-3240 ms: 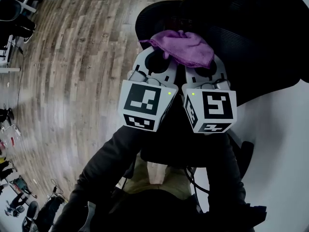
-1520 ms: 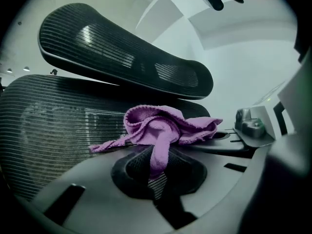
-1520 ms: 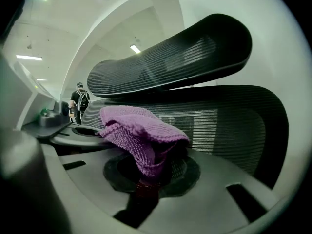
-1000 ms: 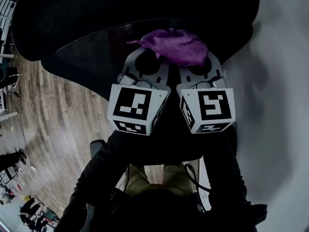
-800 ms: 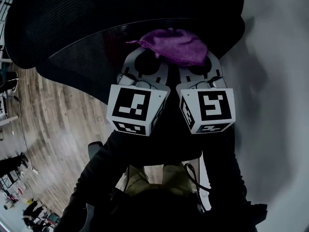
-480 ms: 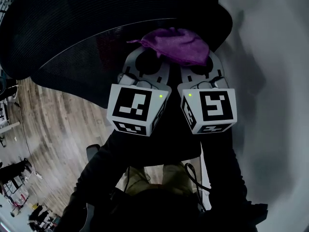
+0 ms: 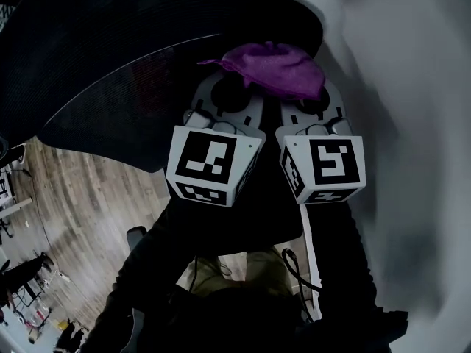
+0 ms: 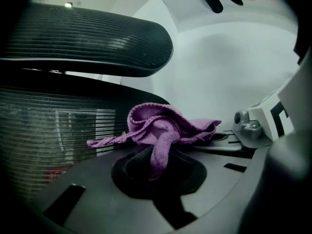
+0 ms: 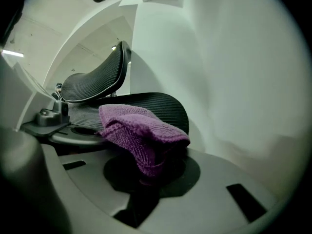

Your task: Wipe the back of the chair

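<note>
A purple cloth (image 7: 271,68) is bunched across the tips of both grippers, held side by side against the black mesh chair back (image 7: 110,79). My left gripper (image 7: 234,88) is shut on the cloth (image 8: 156,130), a fold of which hangs down between its jaws. My right gripper (image 7: 305,93) is shut on the other end of the cloth (image 9: 139,130). The left gripper view shows the chair's ribbed headrest (image 8: 87,38) above the mesh back (image 8: 48,135). Headrest (image 9: 97,84) and back (image 9: 161,106) lie behind the cloth in the right gripper view. The fingertips are hidden under the cloth.
A white wall (image 7: 412,87) fills the right side, close behind the chair. Wooden floor (image 7: 81,212) shows at lower left, with small clutter (image 7: 29,300) far off at its edge. The person's dark sleeves (image 7: 169,248) run down from the grippers.
The chair back has slid left and up in the head view and more white wall shows at right. Both grippers keep the cloth and stay side by side.
</note>
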Demonstrator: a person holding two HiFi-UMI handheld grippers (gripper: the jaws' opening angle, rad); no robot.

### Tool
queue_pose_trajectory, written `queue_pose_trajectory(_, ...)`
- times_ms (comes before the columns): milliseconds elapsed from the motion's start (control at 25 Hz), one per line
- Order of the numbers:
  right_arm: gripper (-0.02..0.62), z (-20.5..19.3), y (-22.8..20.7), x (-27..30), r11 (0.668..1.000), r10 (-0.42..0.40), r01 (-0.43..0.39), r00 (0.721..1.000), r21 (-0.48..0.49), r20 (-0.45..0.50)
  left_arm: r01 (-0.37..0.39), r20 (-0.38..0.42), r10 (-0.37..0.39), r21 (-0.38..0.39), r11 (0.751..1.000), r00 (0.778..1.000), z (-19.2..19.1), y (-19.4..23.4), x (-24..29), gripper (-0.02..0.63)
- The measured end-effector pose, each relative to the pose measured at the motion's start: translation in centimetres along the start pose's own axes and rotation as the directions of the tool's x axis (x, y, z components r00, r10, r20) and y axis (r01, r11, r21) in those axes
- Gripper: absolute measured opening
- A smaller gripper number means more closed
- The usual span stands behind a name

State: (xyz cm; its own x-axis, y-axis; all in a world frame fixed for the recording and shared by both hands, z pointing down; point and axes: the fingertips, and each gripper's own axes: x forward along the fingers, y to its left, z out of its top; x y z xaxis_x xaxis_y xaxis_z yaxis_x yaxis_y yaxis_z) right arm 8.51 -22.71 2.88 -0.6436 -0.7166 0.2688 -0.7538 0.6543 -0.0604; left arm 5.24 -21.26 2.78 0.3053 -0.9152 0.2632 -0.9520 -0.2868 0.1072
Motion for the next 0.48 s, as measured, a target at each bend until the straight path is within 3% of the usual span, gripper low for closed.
queue_pose_trajectory(480,0.051,-1.2,-3.7,-1.2,0.998,-0.06,0.06,0.998,0.013,-0.009,0.064,-0.005,-0.065,-0.004,0.998,0.998,-0.8,-3.0,2.6,0.048)
